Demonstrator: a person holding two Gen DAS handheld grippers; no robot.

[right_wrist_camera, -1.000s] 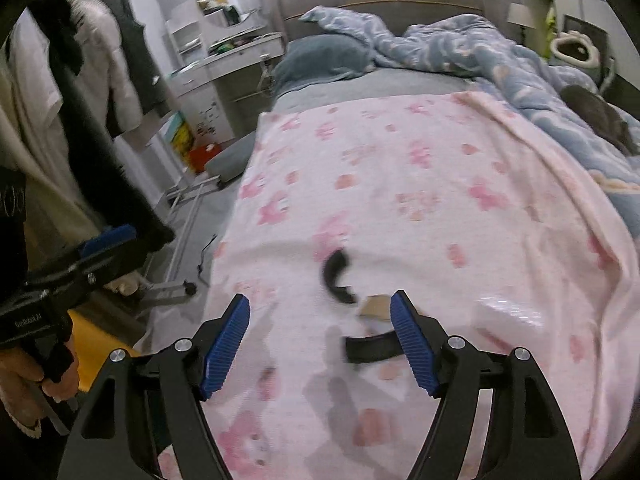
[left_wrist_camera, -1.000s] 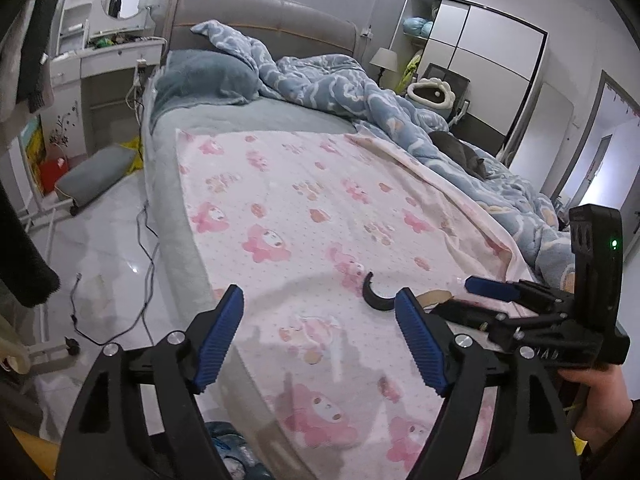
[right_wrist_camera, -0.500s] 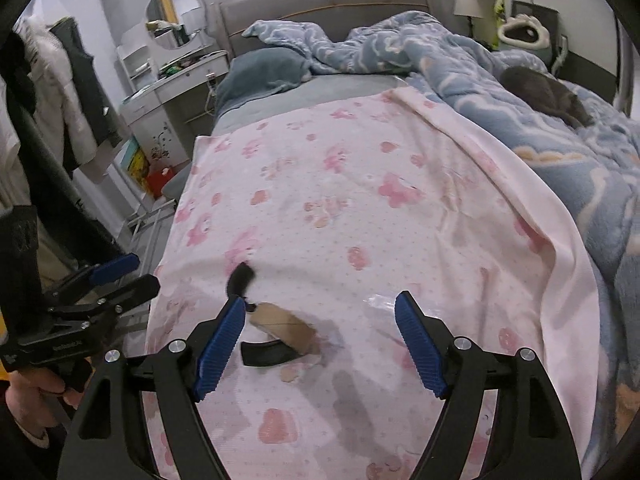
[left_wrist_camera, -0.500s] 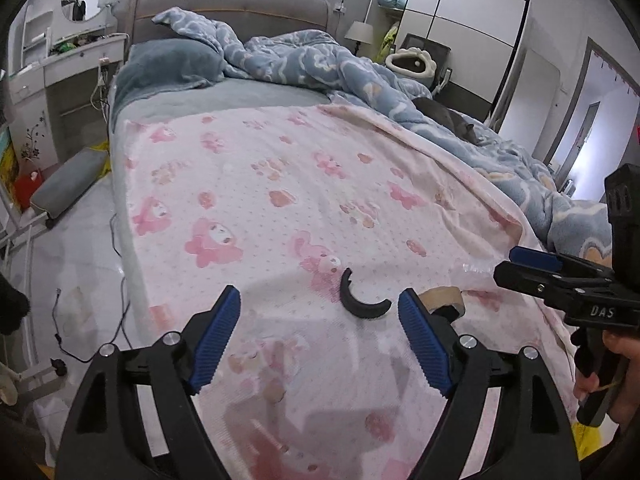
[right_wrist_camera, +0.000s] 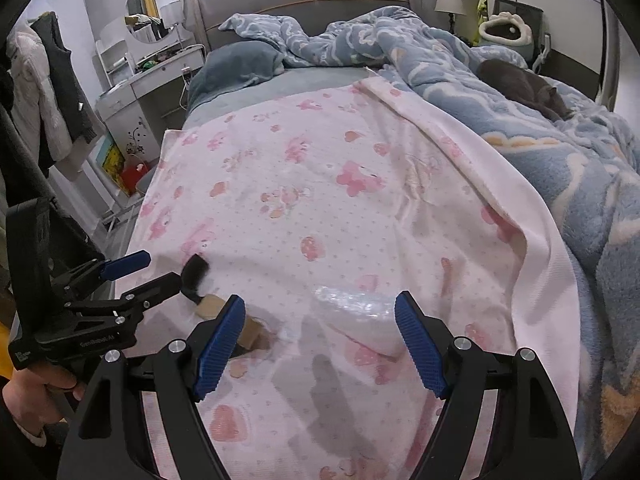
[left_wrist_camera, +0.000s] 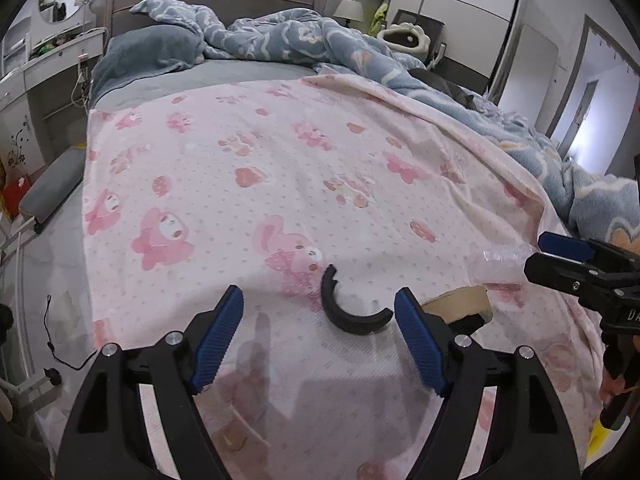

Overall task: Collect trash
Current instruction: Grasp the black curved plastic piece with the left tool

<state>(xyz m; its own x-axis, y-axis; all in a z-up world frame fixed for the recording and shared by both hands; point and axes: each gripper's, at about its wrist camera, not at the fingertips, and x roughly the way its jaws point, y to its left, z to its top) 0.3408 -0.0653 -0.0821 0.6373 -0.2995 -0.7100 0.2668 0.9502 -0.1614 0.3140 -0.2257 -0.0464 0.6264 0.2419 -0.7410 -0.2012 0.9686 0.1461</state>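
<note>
On the pink patterned blanket (left_wrist_camera: 280, 168) lies a black curved plastic piece (left_wrist_camera: 348, 314). It sits between the fingers of my left gripper (left_wrist_camera: 319, 320), nearer the right pad; the jaws are closing and the pads do not touch it. A tan cardboard scrap (left_wrist_camera: 460, 300) lies just right of it, and a clear crinkled plastic wrap (left_wrist_camera: 496, 260) beyond. My right gripper (right_wrist_camera: 320, 320) stands open over that plastic wrap (right_wrist_camera: 352, 312), with nothing gripped. In the right wrist view the cardboard scrap (right_wrist_camera: 212, 306) and black piece (right_wrist_camera: 194, 276) lie to the left, by my left gripper (right_wrist_camera: 136, 276).
A rumpled blue blanket (right_wrist_camera: 520, 128) covers the bed's right side with a grey cat (right_wrist_camera: 524, 84) lying on it. A grey pillow (left_wrist_camera: 152, 52) sits at the headboard. A white dresser (right_wrist_camera: 152, 84), a grey floor cushion (left_wrist_camera: 52, 188) and a black cable (left_wrist_camera: 52, 336) are to the left.
Both grippers came lower and closer over the pink blanket. The left one now frames the black curved piece. The right one shifted from the black piece and cardboard to the clear plastic.
</note>
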